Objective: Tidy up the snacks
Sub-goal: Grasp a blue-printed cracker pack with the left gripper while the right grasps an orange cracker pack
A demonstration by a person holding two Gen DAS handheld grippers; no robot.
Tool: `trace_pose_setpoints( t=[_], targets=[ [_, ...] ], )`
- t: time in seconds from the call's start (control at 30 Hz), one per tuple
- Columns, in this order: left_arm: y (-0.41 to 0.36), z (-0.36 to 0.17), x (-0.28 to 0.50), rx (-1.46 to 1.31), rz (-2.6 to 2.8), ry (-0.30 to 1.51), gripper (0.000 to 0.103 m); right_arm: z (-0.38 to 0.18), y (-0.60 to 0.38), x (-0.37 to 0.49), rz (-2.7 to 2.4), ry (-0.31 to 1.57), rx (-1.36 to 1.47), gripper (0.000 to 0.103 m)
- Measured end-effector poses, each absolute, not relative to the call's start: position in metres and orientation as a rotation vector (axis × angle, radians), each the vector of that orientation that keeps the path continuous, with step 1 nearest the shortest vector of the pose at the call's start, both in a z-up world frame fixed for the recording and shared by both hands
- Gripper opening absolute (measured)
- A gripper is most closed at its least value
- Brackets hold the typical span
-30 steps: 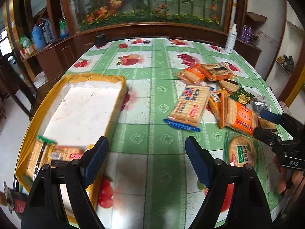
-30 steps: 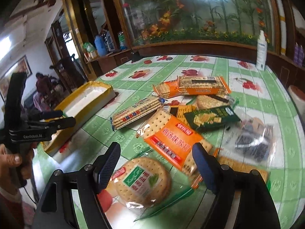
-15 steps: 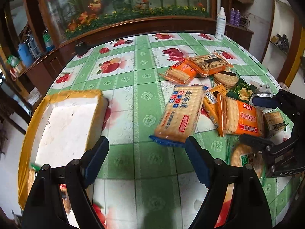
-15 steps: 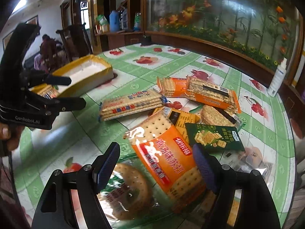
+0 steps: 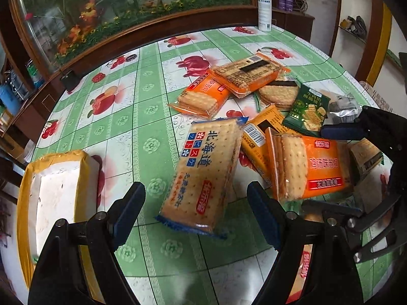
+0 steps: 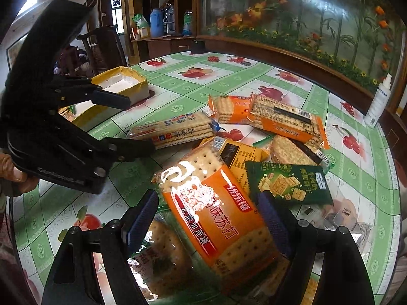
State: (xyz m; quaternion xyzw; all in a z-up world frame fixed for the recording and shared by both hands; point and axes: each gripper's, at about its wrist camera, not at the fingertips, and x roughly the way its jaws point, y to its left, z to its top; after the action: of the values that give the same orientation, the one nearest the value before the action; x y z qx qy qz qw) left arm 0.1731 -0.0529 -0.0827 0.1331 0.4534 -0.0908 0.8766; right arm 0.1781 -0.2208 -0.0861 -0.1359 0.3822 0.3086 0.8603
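- Fruit-print green table [image 5: 152, 106] carries the snack pile; the yellow-edged box [image 5: 51, 193] sits well apart on my left.
- My left gripper [image 5: 195, 203] is spread around the blue-ended cracker pack [image 5: 206, 175], pointing down at it.
- My right gripper [image 6: 208, 218] straddles the orange soda-cracker pack [image 6: 223, 218], also spread.
- Risk: glossy film may slip, or closing hard could crush crackers; the grippers work close enough to collide.

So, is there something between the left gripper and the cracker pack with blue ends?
Nothing visible. The left gripper is open with the cracker pack directly ahead of its fingers, its near end lying between them. The orange pack lies to the right, outside that path.
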Motion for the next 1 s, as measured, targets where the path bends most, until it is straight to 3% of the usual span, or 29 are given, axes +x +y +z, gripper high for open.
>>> trace_pose_setpoints(
  t=[0.47, 0.9, 1.0],
  targets=[
    [-0.053, -0.105, 0.203, 0.293, -0.200, 1.001, 0.082, -0.094, -0.216, 0.190, 0.679, 0.835, -0.288, 0.083],
    [-0.043, -0.113, 0.220, 0.134, -0.245, 1.033, 0.083, -0.094, -0.222, 0.193, 0.675, 0.846, -0.238, 0.076],
    [-0.045, -0.112, 0.219, 0.135, -0.242, 1.015, 0.074, -0.094, -0.225, 0.193, 0.671, 0.846, -0.227, 0.073]
  ],
)
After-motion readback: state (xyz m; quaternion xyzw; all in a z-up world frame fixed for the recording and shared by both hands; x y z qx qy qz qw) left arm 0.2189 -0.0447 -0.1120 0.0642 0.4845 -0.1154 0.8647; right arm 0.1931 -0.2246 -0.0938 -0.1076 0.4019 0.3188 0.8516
